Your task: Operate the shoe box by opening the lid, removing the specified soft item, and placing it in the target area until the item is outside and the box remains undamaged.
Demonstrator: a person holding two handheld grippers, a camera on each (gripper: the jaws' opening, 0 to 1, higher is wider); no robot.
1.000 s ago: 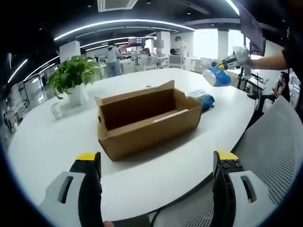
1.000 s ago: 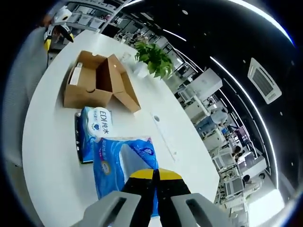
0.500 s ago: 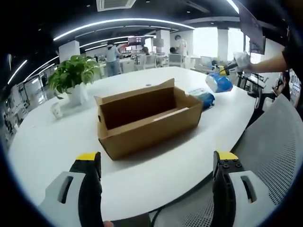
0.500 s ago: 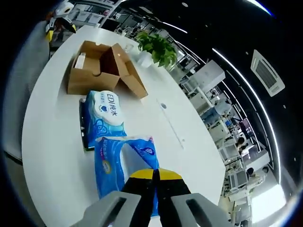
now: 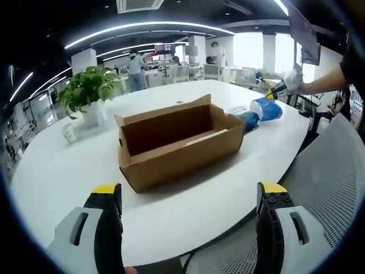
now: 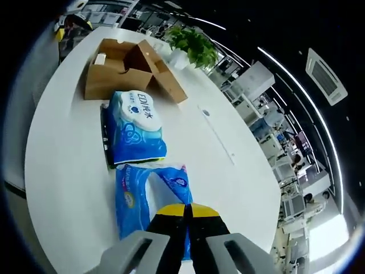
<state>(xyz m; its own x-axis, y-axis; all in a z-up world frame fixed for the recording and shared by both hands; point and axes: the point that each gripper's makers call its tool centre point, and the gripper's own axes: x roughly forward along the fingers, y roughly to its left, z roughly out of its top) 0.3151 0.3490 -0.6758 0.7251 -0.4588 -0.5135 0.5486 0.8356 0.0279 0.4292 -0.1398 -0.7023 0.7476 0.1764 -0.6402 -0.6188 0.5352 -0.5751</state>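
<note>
The open cardboard shoe box [image 5: 177, 142] sits mid-table with its lid flap standing up behind it; I also see the shoe box [image 6: 122, 71] from the other end. My right gripper [image 6: 187, 220] is shut on a blue soft pack [image 6: 151, 197], held low over the white table. That blue pack [image 5: 267, 108] hangs from the right gripper [image 5: 275, 91] beyond the box. A blue-and-white wipes pack [image 6: 136, 128] lies flat between the held pack and the box. My left gripper [image 5: 188, 200] is open, well short of the box, with nothing between its jaws.
A potted plant [image 5: 88, 91] stands at the table's far left, the same plant [image 6: 194, 48] beyond the box. A grey mesh chair [image 5: 331, 188] is at the right edge of the white table [image 5: 63, 171]. People and desks fill the background.
The right gripper has lowered the blue pack toward the table, next to the wipes pack. The left gripper and the box have stayed still.
</note>
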